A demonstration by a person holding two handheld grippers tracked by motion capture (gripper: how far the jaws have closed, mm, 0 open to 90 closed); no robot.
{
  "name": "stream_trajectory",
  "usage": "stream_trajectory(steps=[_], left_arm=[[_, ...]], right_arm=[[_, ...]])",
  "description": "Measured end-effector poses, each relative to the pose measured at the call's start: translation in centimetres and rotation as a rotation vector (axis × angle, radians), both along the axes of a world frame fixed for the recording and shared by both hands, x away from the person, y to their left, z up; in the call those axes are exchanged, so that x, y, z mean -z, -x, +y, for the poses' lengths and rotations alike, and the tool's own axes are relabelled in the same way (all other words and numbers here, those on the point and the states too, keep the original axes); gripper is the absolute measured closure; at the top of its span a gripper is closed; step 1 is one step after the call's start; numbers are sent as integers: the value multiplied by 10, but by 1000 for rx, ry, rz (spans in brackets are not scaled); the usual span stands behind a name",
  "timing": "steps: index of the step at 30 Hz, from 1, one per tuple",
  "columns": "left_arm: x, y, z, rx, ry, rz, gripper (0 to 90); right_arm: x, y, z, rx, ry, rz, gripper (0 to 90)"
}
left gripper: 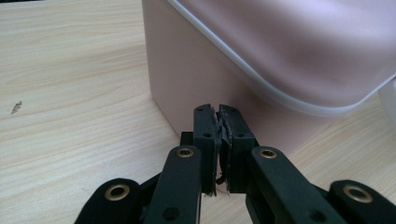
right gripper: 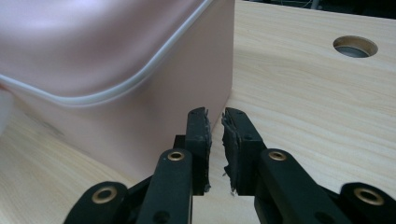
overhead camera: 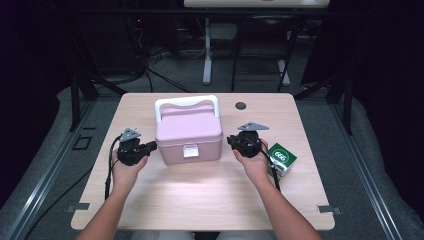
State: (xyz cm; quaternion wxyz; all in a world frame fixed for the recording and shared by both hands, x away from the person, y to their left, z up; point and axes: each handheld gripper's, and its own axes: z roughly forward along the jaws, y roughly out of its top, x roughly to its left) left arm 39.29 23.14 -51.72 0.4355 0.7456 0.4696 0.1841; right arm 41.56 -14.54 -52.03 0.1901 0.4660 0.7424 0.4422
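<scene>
A pink lidded box (overhead camera: pixel 189 131) with a white handle (overhead camera: pixel 186 102) and a white front latch (overhead camera: pixel 190 151) stands in the middle of the table. My left gripper (overhead camera: pixel 152 146) is held at the box's left side; in the left gripper view its jaws (left gripper: pixel 218 112) are shut with nothing between them, tips close to the pink wall (left gripper: pixel 187 70). My right gripper (overhead camera: pixel 231 141) sits at the box's right side. In the right gripper view this gripper (right gripper: pixel 215 116) has a narrow gap between its pads, which hold nothing, beside the box's corner (right gripper: pixel 205 60).
A small green and white carton (overhead camera: pixel 281 159) lies on the light wooden table (overhead camera: pixel 200 200), right of my right hand. A round cable hole (overhead camera: pixel 241 105) is behind the box on the right. Dark floor, table legs and cables lie beyond the far edge.
</scene>
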Motion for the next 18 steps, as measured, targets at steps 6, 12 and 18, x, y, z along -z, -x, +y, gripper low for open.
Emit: stream_trajectory(steps=[6,12,18], left_arm=[[2,-3,-1,-7,2,0,883],[3,-2,-1,2,5,-2,897],[4,-2,0,2,23,-2,899]], right_arm=[[4,-8,7,5,-7,-7,809],[6,-13,17,9,-13,-15,843],[6,-12,19,3,-28,-8,900]])
